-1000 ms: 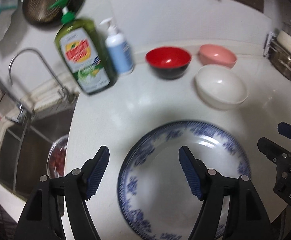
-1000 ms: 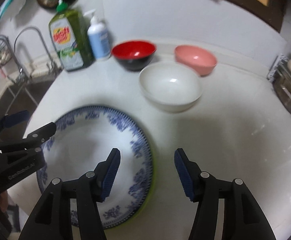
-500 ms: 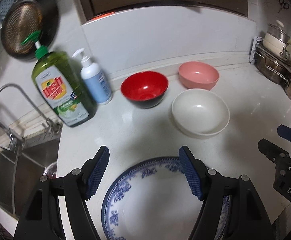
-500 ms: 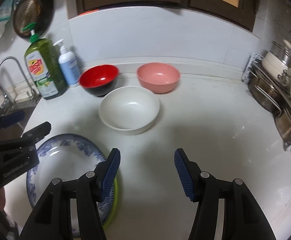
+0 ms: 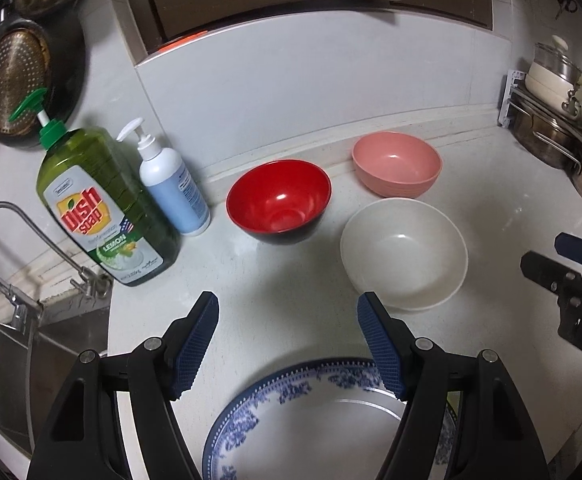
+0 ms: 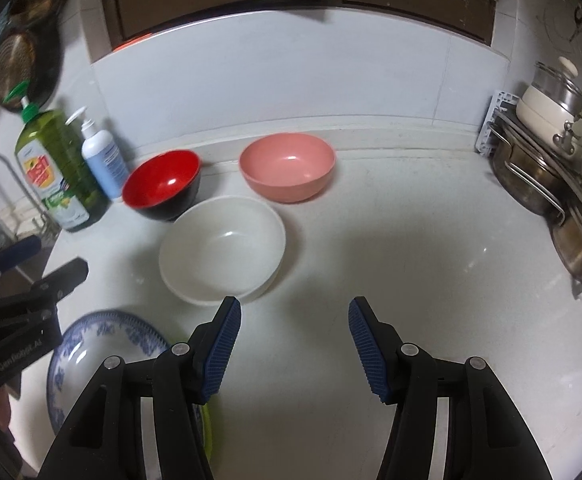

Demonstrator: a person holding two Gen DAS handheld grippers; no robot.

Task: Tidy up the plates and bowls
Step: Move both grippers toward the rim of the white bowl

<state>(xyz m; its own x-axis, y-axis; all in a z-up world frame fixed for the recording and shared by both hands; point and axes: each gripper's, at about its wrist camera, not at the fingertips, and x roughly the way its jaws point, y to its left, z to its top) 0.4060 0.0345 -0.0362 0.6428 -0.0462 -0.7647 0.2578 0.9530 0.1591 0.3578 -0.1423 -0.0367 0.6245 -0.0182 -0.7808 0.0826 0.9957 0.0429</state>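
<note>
**Plates down, three bowls wait on the kitchen surface**

At far left, a green soap bottle (image 5: 103, 216) and a white pump bottle (image 5: 171, 190) stand by the sink tap (image 5: 31, 252), clear of the work. Near the front edge, left of centre, the blue-patterned plate (image 5: 311, 420) lies flat on the white surface (image 6: 431, 240); a thin green rim (image 6: 207, 432) peeping from under it in the right wrist view suggests a second plate beneath. The left gripper (image 5: 289, 344) hangs above the plate's far edge, its fingers spread and holding nothing. Beyond it, the red bowl (image 5: 279, 200) sits near the back wall, the pink bowl (image 5: 397, 162) to its right, and the white bowl (image 5: 405, 252) nearer, just in front of the two; all three stand upright and apart. The right gripper (image 6: 295, 344) hovers over bare surface right of the white bowl, fingers likewise parted and empty. At far right, a rack of pots (image 6: 551, 168) lines the wall.

The plates appear dealt with and the bowls come next. The white bowl is nearest to both grippers; the likely move is to straddle one bowl's rim with the fingers, close on it and nest it in another.
</note>
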